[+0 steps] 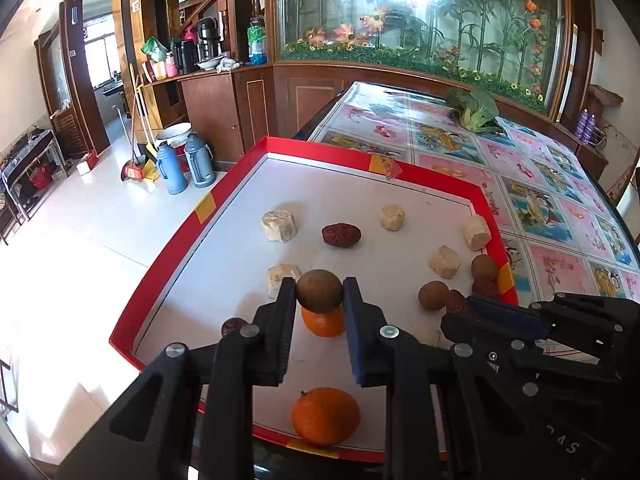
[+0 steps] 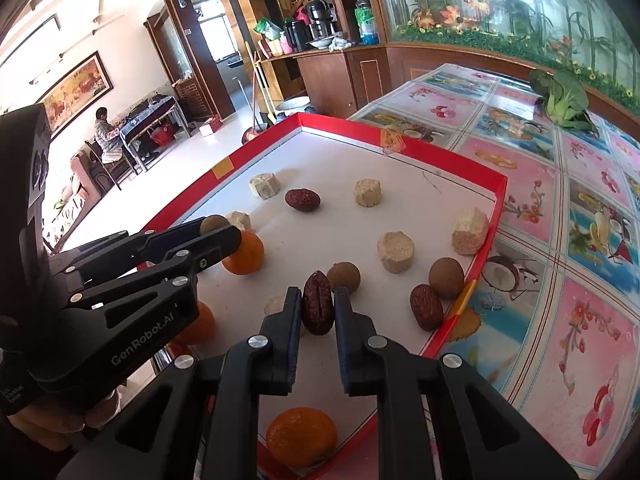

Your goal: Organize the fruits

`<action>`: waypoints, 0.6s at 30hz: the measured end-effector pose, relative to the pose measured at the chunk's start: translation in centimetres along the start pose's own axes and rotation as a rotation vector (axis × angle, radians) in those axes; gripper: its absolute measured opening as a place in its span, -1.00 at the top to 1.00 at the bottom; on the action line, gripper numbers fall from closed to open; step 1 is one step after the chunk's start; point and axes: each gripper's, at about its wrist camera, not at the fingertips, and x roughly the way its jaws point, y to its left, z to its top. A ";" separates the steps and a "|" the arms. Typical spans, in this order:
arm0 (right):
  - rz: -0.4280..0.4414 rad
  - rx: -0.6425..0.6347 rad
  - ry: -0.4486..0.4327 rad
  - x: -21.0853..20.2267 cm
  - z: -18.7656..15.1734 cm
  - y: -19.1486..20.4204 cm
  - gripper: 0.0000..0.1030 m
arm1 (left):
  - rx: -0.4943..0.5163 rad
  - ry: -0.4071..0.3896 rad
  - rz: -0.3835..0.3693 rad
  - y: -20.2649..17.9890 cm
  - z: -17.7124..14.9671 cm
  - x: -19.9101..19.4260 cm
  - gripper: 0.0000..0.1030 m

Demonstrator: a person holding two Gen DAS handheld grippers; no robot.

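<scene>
- Above the red-rimmed tray [image 1: 172, 248], the left gripper [image 1: 319, 292] pinches a round brown fruit [image 1: 319, 291], clear of the white floor.
- Beside it, the right gripper [image 2: 318, 309] clamps a wrinkled red date [image 2: 317, 308] upright between its pads.
- On the tray lie oranges [image 1: 325, 415] (one directly below the brown fruit), pale cakes [image 1: 279, 225], more dates and brown fruits, scattered.
</scene>
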 end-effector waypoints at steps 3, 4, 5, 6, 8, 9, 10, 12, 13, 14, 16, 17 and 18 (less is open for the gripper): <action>-0.009 0.002 -0.007 0.1 -0.1 -0.2 0.71 | 0.000 0.008 0.007 0.0 -0.1 0.4 0.50; -0.010 0.004 -0.006 0.1 -0.1 -0.3 0.71 | 0.005 0.005 0.016 0.0 -0.1 0.4 0.50; -0.017 0.000 -0.007 0.1 -0.2 -0.4 0.71 | 0.008 0.005 0.020 -0.1 -0.1 0.4 0.50; -0.025 -0.006 -0.009 0.1 -0.2 -0.4 0.71 | 0.007 0.005 0.022 -0.1 -0.1 0.4 0.50; -0.045 -0.018 -0.011 0.0 -0.4 -0.5 0.71 | -0.001 0.006 0.037 -0.1 -0.1 0.4 0.50; -0.044 -0.017 -0.012 0.0 -0.4 -0.6 0.66 | 0.001 0.008 0.040 -0.2 -0.1 0.4 0.50; -0.038 -0.010 -0.015 -0.2 -0.5 -0.8 0.59 | 0.006 0.017 0.042 -0.3 -0.1 0.5 0.46; -0.030 0.004 -0.024 -0.5 -0.6 -1.1 0.20 | 0.005 0.020 0.059 -0.4 -0.2 0.6 0.07; -0.033 0.010 -0.041 -0.8 -0.7 -1.3 0.19 | 0.003 0.018 0.068 -0.5 -0.2 0.5 -0.13; -0.035 0.013 -0.056 -1.1 -0.7 -1.4 0.19 | 0.004 0.009 0.073 -0.6 -0.3 0.4 -0.19; -0.037 0.022 -0.085 -1.9 -0.7 -1.7 0.19 | 0.018 0.004 0.091 -1.0 -0.3 0.1 -0.28; -0.043 0.025 -0.100 -2.3 -0.7 -1.8 0.19 | 0.024 0.002 0.100 -1.2 -0.3 0.0 -0.39; -0.051 0.026 -0.116 -2.7 -0.7 -1.9 0.16 | 0.028 -0.006 0.112 -1.3 -0.3 -0.1 -0.44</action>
